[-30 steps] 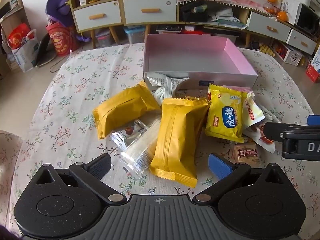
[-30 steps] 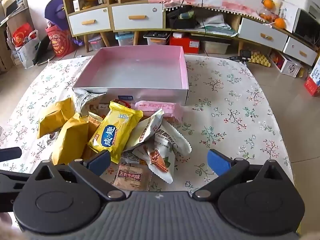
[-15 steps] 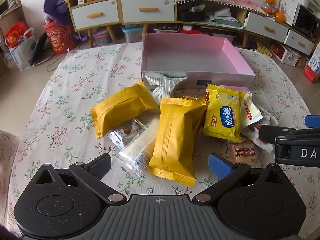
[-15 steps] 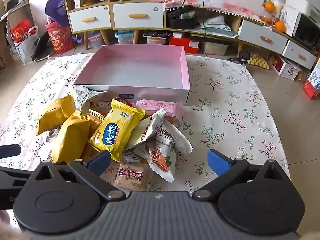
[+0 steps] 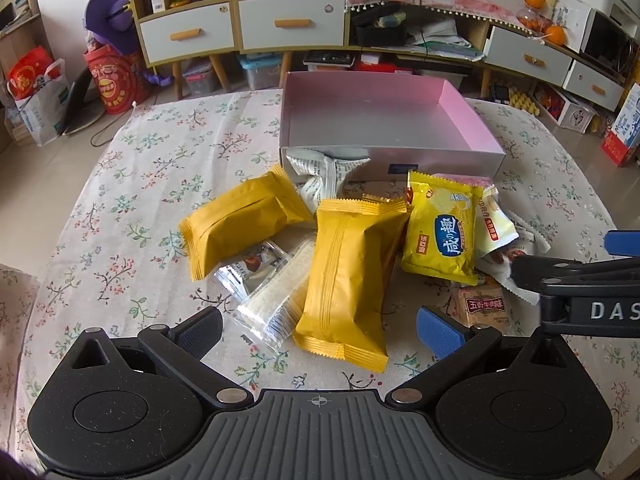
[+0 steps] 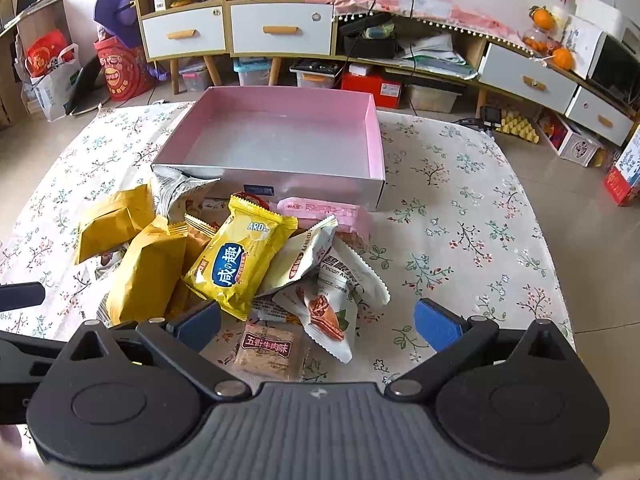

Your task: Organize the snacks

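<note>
Left wrist view: both the left claw [image 5: 318,328] and right claw [image 6: 316,322] hover spread and empty; snack packets [image 5: 348,276] heaped at six o'clock of the empty pink cardboard box [image 5: 384,120] on the tabletop [image 5: 132,184], so picking one comes next.

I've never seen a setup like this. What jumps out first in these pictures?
A heap of snack packets lies on the flowered tablecloth, with the bright yellow packet bearing a blue label on top. Right behind the heap sits an empty pink box. In the foreground, the left gripper and the right gripper hang over the packets, jaws open, holding nothing.
</note>
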Demonstrator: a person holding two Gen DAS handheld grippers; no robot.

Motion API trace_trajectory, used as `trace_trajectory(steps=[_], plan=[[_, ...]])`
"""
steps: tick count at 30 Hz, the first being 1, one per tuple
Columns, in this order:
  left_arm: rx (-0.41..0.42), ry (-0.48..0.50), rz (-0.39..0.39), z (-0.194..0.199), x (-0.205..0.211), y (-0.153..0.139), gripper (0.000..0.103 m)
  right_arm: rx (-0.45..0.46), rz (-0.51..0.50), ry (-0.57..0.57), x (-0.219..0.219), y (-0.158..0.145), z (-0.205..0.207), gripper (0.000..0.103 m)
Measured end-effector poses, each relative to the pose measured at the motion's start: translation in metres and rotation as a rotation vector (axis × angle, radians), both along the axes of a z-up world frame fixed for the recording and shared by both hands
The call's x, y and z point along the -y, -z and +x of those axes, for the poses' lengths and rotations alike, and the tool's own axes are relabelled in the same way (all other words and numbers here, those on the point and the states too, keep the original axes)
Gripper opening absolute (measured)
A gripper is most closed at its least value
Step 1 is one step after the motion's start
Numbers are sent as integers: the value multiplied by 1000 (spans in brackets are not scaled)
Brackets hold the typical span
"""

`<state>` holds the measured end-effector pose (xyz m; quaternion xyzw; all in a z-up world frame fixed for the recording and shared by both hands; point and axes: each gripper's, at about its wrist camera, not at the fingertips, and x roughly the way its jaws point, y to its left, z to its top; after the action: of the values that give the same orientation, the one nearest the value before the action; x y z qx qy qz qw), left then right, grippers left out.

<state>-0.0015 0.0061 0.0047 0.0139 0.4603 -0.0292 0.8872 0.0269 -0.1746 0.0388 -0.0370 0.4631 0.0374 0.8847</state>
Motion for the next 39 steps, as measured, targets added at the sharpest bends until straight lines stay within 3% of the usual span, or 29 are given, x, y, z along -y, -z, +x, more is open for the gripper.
trace_trajectory(steps=[18,39], plan=[[2,-25,0,1,-12,1,103,12,-29,-13,2,0,2,103],[-7,-16,-35,8,-24,11,103,-5,35,-24,13,4,7,102]])
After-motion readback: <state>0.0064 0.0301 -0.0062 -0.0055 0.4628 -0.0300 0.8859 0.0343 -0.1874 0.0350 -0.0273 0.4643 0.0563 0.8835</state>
